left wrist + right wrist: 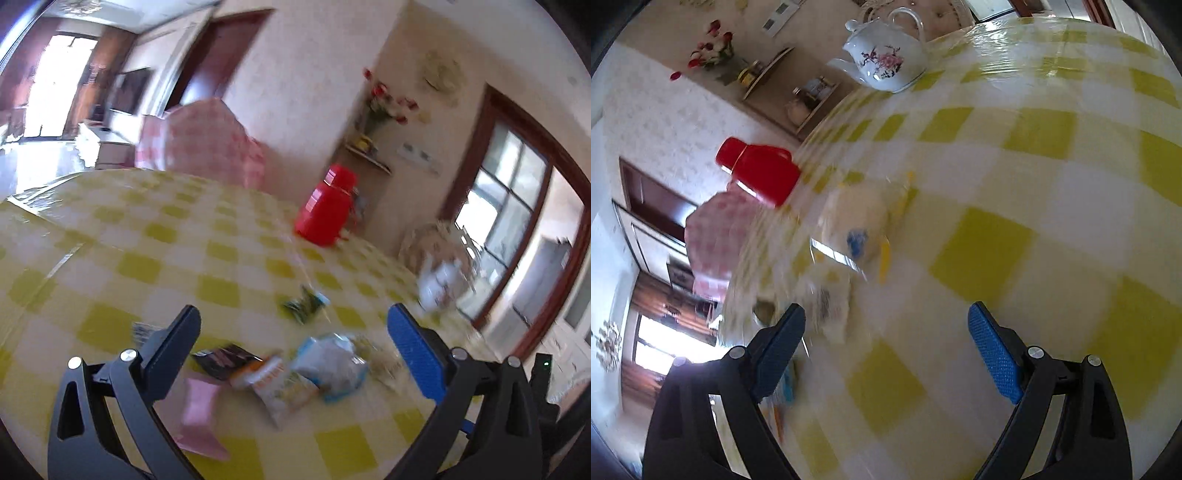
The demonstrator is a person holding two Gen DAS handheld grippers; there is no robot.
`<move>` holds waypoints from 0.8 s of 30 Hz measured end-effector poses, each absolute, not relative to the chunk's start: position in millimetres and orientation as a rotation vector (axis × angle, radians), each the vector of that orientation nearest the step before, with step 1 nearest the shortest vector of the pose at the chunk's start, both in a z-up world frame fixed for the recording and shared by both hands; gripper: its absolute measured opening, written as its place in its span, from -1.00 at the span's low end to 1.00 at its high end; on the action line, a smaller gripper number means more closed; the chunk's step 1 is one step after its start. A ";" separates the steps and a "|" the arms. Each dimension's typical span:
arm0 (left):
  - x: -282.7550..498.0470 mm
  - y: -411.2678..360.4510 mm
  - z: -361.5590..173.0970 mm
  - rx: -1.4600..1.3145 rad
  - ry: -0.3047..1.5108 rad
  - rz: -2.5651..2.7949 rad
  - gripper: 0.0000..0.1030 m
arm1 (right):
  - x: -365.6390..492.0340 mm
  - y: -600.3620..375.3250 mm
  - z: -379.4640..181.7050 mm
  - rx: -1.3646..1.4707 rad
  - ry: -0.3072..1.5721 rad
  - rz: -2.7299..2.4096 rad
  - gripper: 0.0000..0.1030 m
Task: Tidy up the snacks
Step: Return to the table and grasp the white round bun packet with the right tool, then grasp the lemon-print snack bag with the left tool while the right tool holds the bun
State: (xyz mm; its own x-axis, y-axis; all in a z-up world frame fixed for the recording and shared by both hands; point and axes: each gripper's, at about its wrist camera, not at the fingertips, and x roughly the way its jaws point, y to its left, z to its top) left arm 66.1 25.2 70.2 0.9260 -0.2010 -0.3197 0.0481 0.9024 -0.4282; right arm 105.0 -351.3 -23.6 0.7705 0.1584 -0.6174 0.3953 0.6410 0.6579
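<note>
From the left wrist camera, a table [110, 236] with a yellow and white checked cloth fills the view. The picture is blurry. A small heap of snacks lies close in front of the left gripper [293, 325]. There is a pink packet [199, 417] low on the left, a dark packet [225, 360] beside it, an orange and white bag [280, 387] in the middle, and a pale blue bag [332, 363] touching it on the right. A small green packet [304, 304] lies a little farther off, apart from the heap. A red jug [327, 206] stands far back near the table's edge. A white teapot [441, 284] sits at the right edge, very blurred. The left gripper hangs above the heap with its two fingers wide apart and nothing between them. The table to the left and behind the snacks is bare cloth.

From the right wrist camera, the view is tipped sideways. The same table [1052, 184] spreads out on the right, mostly bare. The teapot [886, 59] stands at the top by the far edge. The red jug [761, 171] is on the left near the edge. A blurry pile of snack bags [849, 229] lies between the jug and the right gripper [886, 314]. Which bag is which cannot be told here. The right gripper is also spread wide and holds nothing. Its left finger is near the pile.
</note>
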 end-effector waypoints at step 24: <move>64.1 90.1 59.8 -0.683 0.376 -0.011 0.96 | 259.9 -288.1 -21.2 0.355 0.938 -0.615 0.49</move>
